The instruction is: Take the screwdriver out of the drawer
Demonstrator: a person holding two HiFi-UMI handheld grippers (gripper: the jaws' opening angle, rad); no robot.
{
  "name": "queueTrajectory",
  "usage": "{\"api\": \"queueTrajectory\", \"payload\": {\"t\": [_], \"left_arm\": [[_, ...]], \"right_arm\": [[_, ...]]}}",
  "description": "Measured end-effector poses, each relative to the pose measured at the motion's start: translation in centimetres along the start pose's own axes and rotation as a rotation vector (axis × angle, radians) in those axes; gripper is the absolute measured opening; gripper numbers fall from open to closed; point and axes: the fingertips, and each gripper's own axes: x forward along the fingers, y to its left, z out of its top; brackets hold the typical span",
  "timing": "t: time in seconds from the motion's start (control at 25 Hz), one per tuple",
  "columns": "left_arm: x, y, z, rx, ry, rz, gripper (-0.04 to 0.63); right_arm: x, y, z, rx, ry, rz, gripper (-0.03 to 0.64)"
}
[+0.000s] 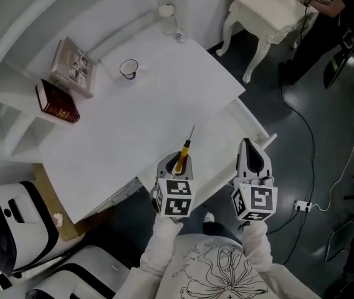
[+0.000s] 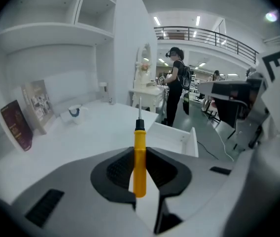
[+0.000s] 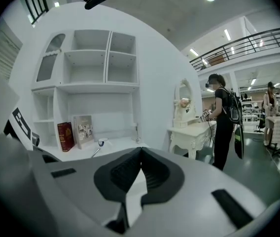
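Observation:
A screwdriver [image 1: 184,149] with a yellow handle and a thin metal shaft is clamped in my left gripper [image 1: 176,165], held in the air over the desk's front edge. In the left gripper view the handle [image 2: 139,162] lies between the dark pads, and the shaft points up and away over the desk. The white drawer [image 1: 256,128] stands pulled out below and to the right of the grippers, and shows again as the drawer [image 2: 180,139] past the screwdriver's tip. My right gripper [image 1: 248,146] hovers over the drawer's front end. Its jaws [image 3: 141,151] are shut with nothing between them.
On the white desk [image 1: 139,117] are a red book [image 1: 57,102], a picture book [image 1: 72,66], a cup [image 1: 128,68] and a small bottle [image 1: 178,35]. A person [image 1: 339,11] stands at a white dressing table [image 1: 270,11]. A cable and power strip [image 1: 301,204] lie on the floor.

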Motion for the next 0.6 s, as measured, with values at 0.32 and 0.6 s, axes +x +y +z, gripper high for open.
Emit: {"api": "queueTrajectory", "payload": {"t": [0.32, 0.6], "left_arm": [[-6.7, 1.5, 5.6, -0.048, -0.197, 0.096, 0.071], [-13.1, 3.5, 9.4, -0.088, -0.37, 0.181, 0.071]], "right_arm": [[-2.4, 1.3, 5.3, -0.022, -0.107, 0.033, 0.003], [-4.2, 2.9, 9.3, -0.035, -0.194, 0.064, 0.003]]}}
